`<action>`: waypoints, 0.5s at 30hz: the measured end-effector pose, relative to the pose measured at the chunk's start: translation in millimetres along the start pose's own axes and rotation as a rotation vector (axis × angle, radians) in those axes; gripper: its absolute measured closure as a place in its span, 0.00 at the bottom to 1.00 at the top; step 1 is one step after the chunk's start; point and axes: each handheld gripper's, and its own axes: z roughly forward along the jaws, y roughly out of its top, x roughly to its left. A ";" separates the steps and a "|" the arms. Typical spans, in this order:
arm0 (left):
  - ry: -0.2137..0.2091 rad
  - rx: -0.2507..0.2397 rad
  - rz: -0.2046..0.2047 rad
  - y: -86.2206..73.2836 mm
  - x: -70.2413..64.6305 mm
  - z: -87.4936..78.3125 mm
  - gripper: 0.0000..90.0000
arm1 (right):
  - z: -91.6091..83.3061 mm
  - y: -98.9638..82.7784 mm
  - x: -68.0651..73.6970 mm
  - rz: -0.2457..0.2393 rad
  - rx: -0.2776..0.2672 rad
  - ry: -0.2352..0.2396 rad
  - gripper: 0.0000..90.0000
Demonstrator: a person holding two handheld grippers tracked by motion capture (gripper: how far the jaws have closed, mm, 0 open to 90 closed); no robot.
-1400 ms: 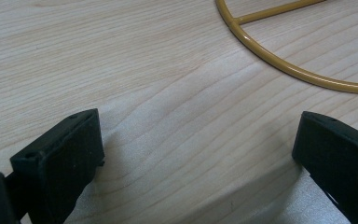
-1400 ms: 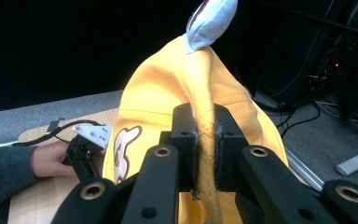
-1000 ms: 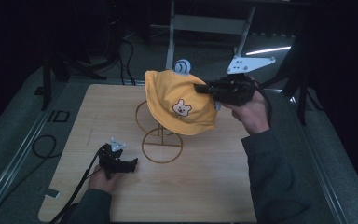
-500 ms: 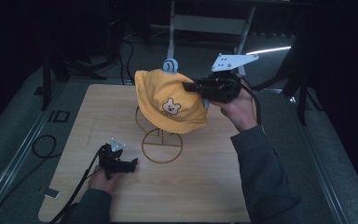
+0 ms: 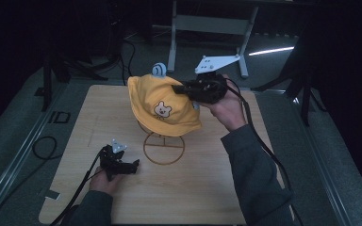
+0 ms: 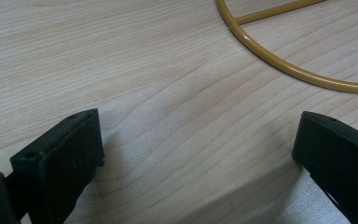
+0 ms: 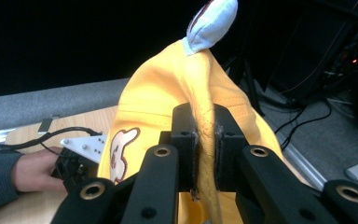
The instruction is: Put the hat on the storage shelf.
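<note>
A yellow hat (image 5: 162, 106) with a bear face and a pale blue ear on top hangs over the gold wire stand (image 5: 162, 147) at the table's middle. My right gripper (image 5: 178, 88) is shut on a fold of the hat's crown (image 7: 204, 140), pinching the cloth between both pads. My left gripper (image 5: 133, 165) lies low on the wooden table (image 5: 207, 188) at the front left, just left of the stand's ring base (image 6: 279, 65). Its jaws stand wide apart over bare wood, with nothing between them.
A cable (image 5: 45, 148) loops off the table's left edge onto the grey floor. A white desk frame (image 5: 207, 28) and dark stands stand behind the table. The person's right sleeve (image 5: 252, 174) crosses the table's right half.
My right gripper has carried the hat leftward, so the hat now sits more squarely above the stand. The left gripper has stayed put.
</note>
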 end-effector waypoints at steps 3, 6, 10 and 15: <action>0.000 0.000 0.000 0.0 0.0 0.0 0.02 | 10.4 -1.3 0.3 0.002 0.023 0.000 0.90; 0.001 0.000 0.000 0.0 0.0 0.1 0.02 | 21.2 -3.1 0.3 0.000 0.053 -0.007 0.89; 0.000 -0.001 -0.002 0.0 -0.1 0.1 0.02 | 33.8 -6.3 0.7 0.001 0.084 -0.024 0.89; 0.001 -0.002 0.000 0.0 0.0 0.0 0.02 | 45.7 -8.4 1.6 0.005 0.108 -0.027 0.89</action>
